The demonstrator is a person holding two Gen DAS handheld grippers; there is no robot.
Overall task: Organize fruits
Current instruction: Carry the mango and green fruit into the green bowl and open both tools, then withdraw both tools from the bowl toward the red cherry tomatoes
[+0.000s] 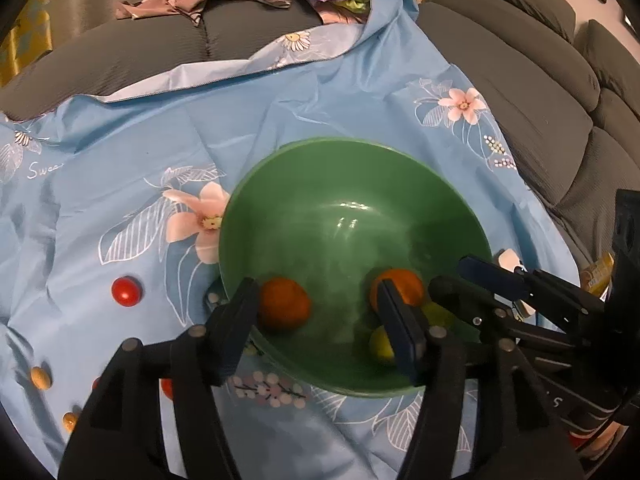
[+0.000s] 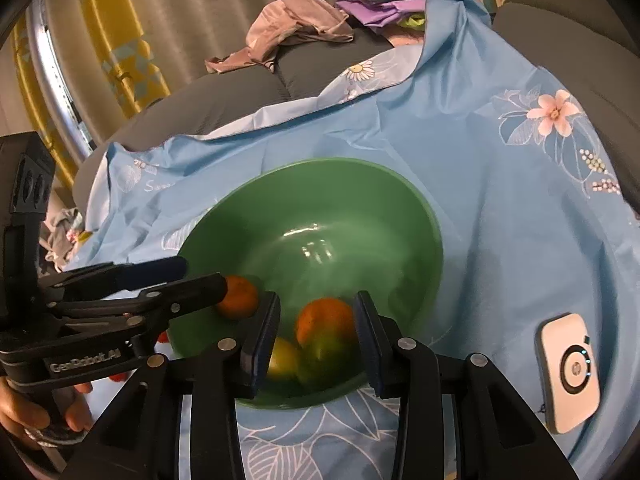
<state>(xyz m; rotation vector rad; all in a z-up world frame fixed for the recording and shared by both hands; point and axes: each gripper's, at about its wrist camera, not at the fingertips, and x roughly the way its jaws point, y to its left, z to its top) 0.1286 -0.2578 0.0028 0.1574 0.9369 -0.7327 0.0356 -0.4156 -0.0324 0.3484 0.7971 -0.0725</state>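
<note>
Black fingers of the left hand-held gripper [image 1: 318, 316] are reaching over the near rim of the green bowl [image 1: 280, 184], jaws standing apart and released, with an orange fruit [image 1: 285, 303] lying loose in the bowl just inside the left finger, no pad pressing on it. Beside it, the right hand-held gripper [image 2: 316, 336] is hanging over the same bowl from the right, its jaws partly spread on either side of a second orange [image 2: 326, 320]; whether the pads are pressing on that fruit cannot be told. Under this orange, two yellow-green fruits [image 2: 284, 358] are resting on the bowl floor, touching one another. The bowl is sitting on a blue flowered cloth [image 1: 340, 92] spread over a grey sofa [image 1: 532, 92]. Left of the bowl, on the cloth, a red tomato [image 1: 126, 291] is lying apart, with small yellow-orange pieces [image 1: 41, 377] nearer the edge. A white device [image 2: 570, 372] is lying on the cloth to the right of the bowl. Crumpled clothes [image 2: 296, 28] are piled on the sofa behind. A person's hand [image 2: 44, 412] is gripping the left tool's handle.
</note>
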